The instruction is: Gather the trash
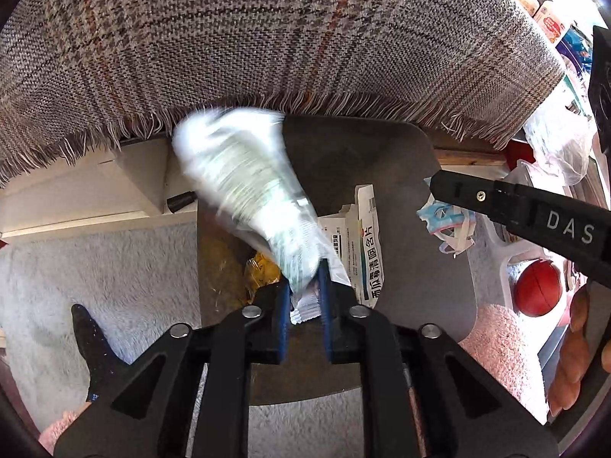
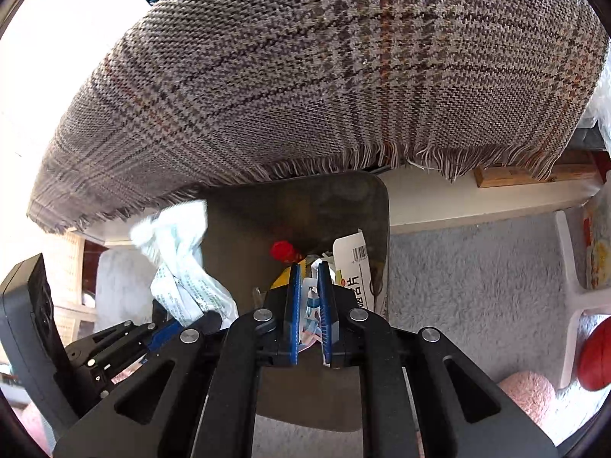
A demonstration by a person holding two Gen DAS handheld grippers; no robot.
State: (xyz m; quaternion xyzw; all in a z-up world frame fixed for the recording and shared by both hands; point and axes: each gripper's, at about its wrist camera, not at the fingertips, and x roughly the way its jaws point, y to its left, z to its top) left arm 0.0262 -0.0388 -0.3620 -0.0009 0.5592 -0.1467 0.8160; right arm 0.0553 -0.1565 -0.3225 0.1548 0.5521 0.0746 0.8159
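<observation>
My left gripper (image 1: 304, 274) hangs over a dark bin (image 1: 420, 229), shut on the lower end of a white wrapper with green print (image 1: 244, 175) that stands up blurred between the blue pads. In the bin lie a white medicine box (image 1: 366, 244) and a yellow wrapper (image 1: 261, 271). My right gripper (image 1: 431, 185) comes in from the right, carrying a small blue, pink and white wrapper (image 1: 446, 221). In the right wrist view that gripper (image 2: 309, 267) is shut on the same small wrapper (image 2: 310, 305) above the bin (image 2: 324, 206). The left gripper (image 2: 179, 324) with the white wrapper (image 2: 179, 263) is at the left.
A plaid fringed cloth (image 1: 267, 38) overhangs the bin's far side. Grey fluffy rug (image 1: 114, 267) surrounds it. A red ball (image 1: 538, 288) and a pink fluffy thing (image 1: 504, 343) lie right. A foot in a black sock (image 1: 95, 347) stands left. A red cap (image 2: 282, 250) shows inside the bin.
</observation>
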